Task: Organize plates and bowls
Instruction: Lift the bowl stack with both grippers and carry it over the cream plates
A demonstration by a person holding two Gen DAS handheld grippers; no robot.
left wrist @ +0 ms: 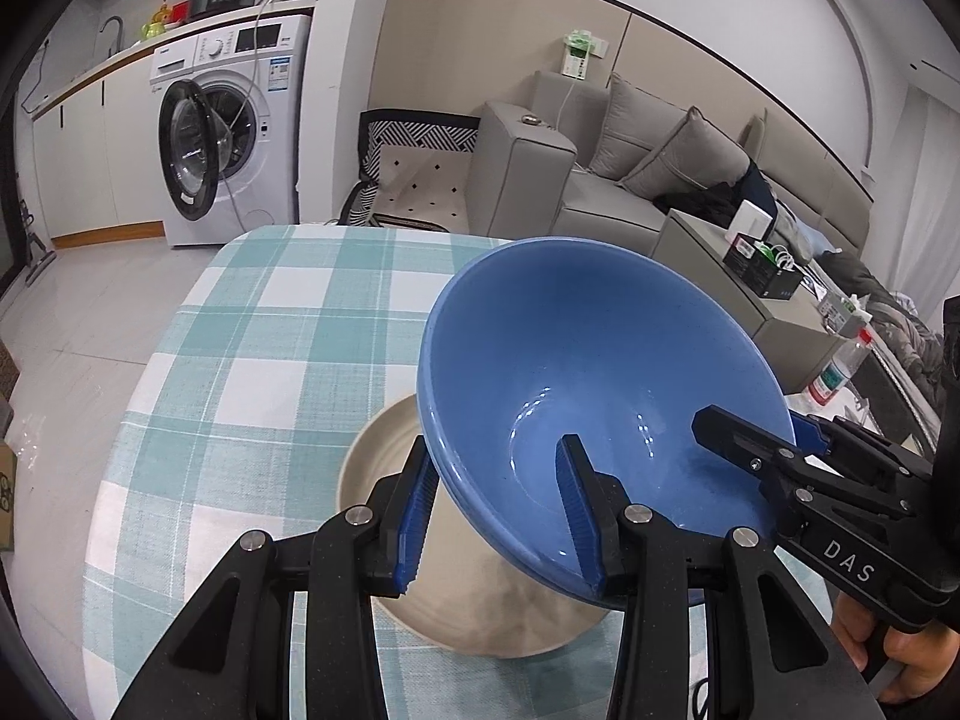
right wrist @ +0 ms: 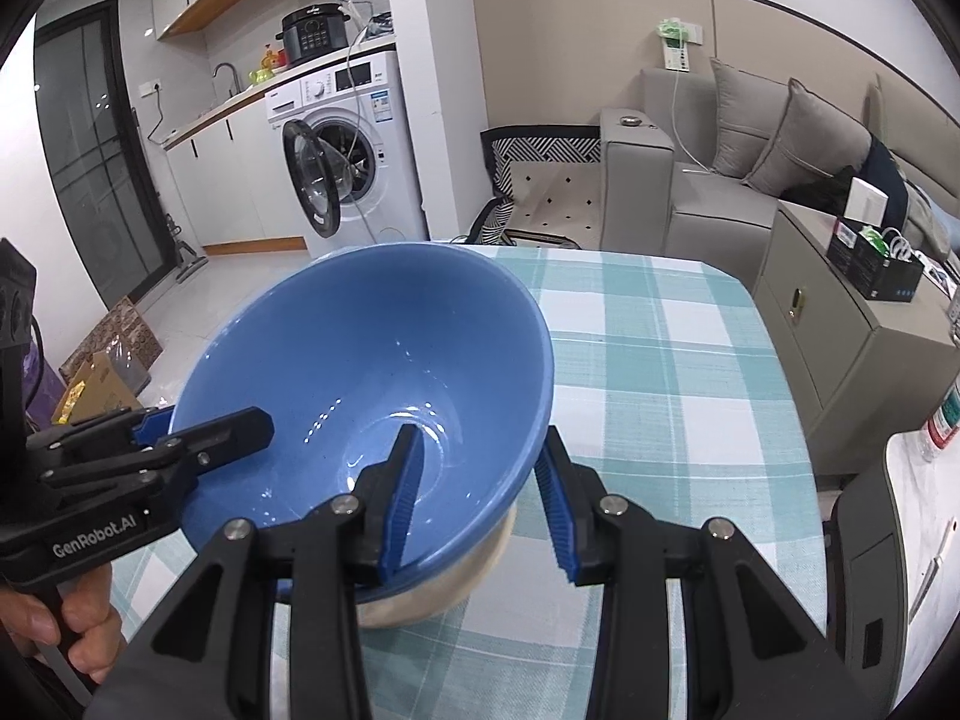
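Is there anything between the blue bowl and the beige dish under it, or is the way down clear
Nothing visible is in the way. The blue bowl hangs tilted right above the beige dish, with each gripper, left and right, straddling its rim on opposite sides. The dish's visible part looks empty; the rest is hidden behind the bowl.

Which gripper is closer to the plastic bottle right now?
Right. The right gripper clamps the blue bowl on the rim facing the plastic bottle; the left gripper clamps the opposite rim, farther from the bottle.
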